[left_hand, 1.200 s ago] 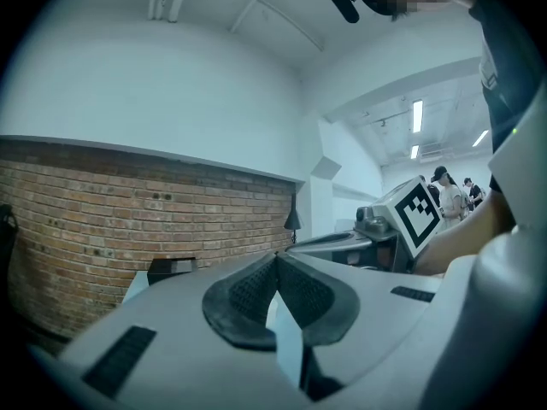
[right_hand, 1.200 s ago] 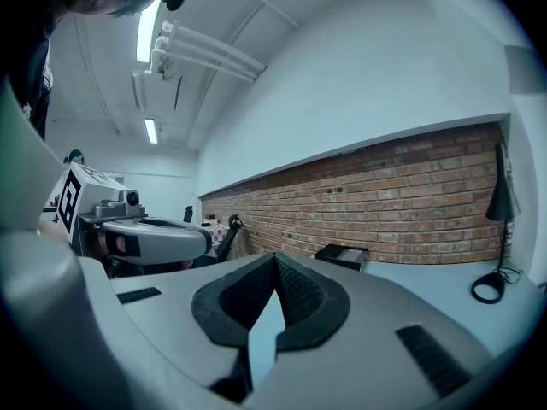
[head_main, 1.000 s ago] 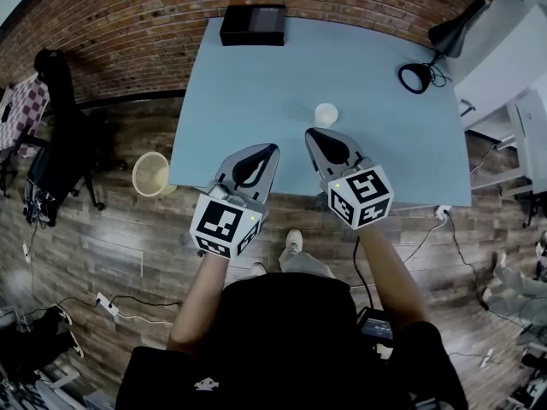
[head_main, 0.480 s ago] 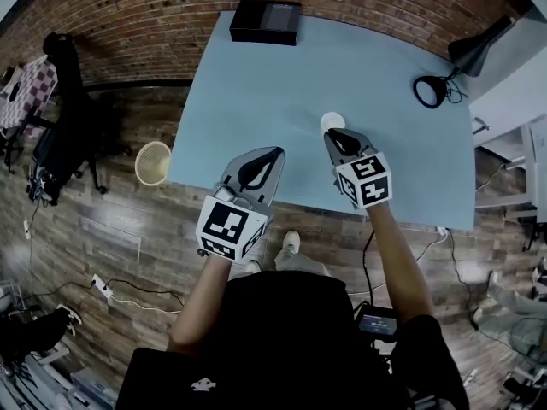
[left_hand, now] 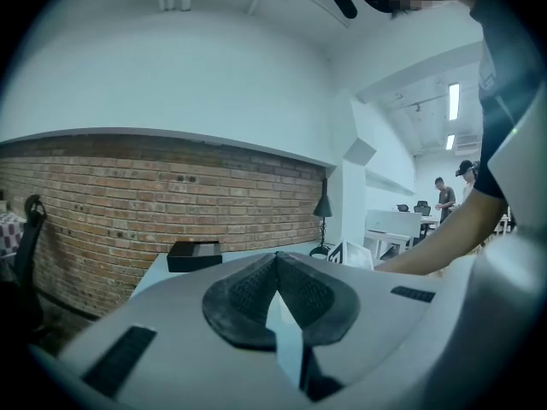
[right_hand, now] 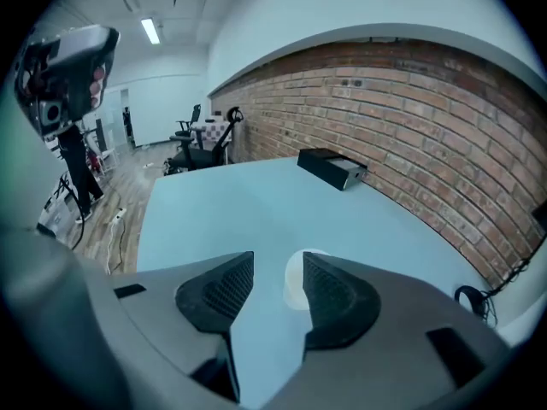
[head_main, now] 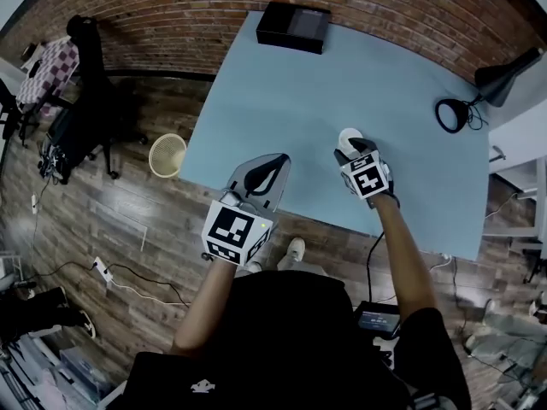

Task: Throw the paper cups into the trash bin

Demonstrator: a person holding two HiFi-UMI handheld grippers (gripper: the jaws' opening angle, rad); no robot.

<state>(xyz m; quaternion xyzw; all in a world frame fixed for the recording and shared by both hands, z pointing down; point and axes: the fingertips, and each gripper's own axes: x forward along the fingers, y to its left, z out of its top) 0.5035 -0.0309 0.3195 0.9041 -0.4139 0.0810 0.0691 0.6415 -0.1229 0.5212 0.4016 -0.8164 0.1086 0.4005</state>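
Standing upright on the light blue table, the white paper cup is just ahead of the right gripper, whose jaws have just been opening.

Right gripper view: jaws wide apart, angled down at the tabletop. The cup shows partly in the gap and partly behind the tip of one pad, and no pad presses on it. Left gripper: over the table's near edge, jaws closed tip to tip, nothing between them. Trash bin: a pale open basket on the wood floor off the table's left side, well apart from the cup. Black box at the far edge by the brick wall. Black desk lamp at the table's right side.
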